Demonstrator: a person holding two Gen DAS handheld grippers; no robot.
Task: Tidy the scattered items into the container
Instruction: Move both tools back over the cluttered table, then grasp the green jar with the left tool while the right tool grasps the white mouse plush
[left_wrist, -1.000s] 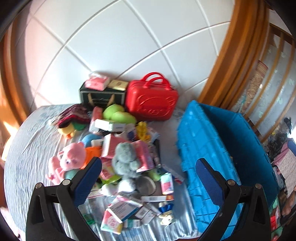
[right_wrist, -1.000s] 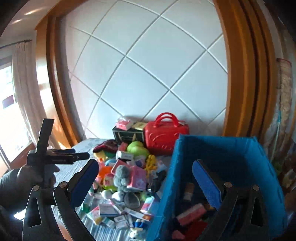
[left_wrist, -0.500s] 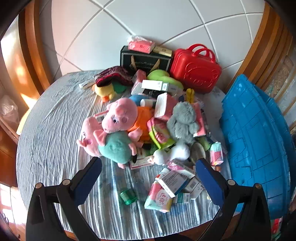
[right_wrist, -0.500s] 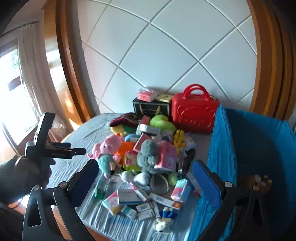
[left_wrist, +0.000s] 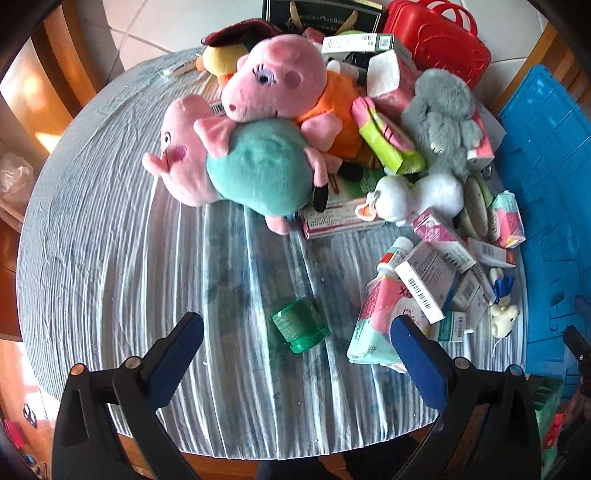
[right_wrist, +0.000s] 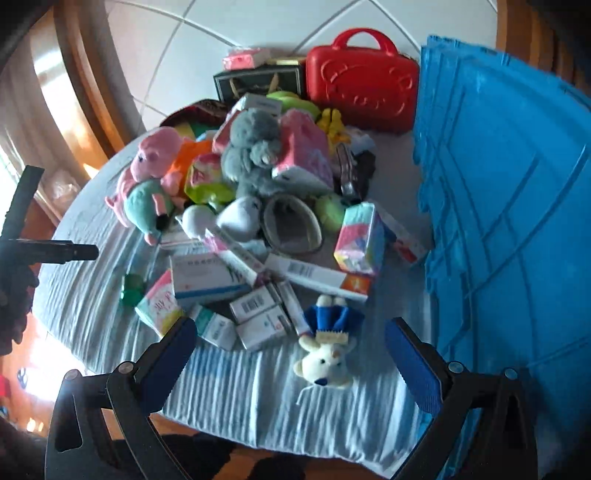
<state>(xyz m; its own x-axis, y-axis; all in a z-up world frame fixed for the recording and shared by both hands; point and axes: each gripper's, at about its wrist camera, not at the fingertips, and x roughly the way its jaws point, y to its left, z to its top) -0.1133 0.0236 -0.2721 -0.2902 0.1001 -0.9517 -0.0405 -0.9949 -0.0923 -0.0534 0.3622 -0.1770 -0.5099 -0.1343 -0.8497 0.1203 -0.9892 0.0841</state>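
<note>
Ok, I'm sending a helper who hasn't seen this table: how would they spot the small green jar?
Start at the round table with the striped grey cloth, then find the pile of plush toys and boxes. The green jar lies on its side on bare cloth in front of the pile, apart from everything else, the only translucent green item there.

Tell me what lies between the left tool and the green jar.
Nothing: in the left wrist view, only bare striped tablecloth separates the open left tool from the green jar, which lies on its side.

Left tool (left_wrist: 295, 354) spread wide, empty; right tool (right_wrist: 290, 352) likewise.
</note>
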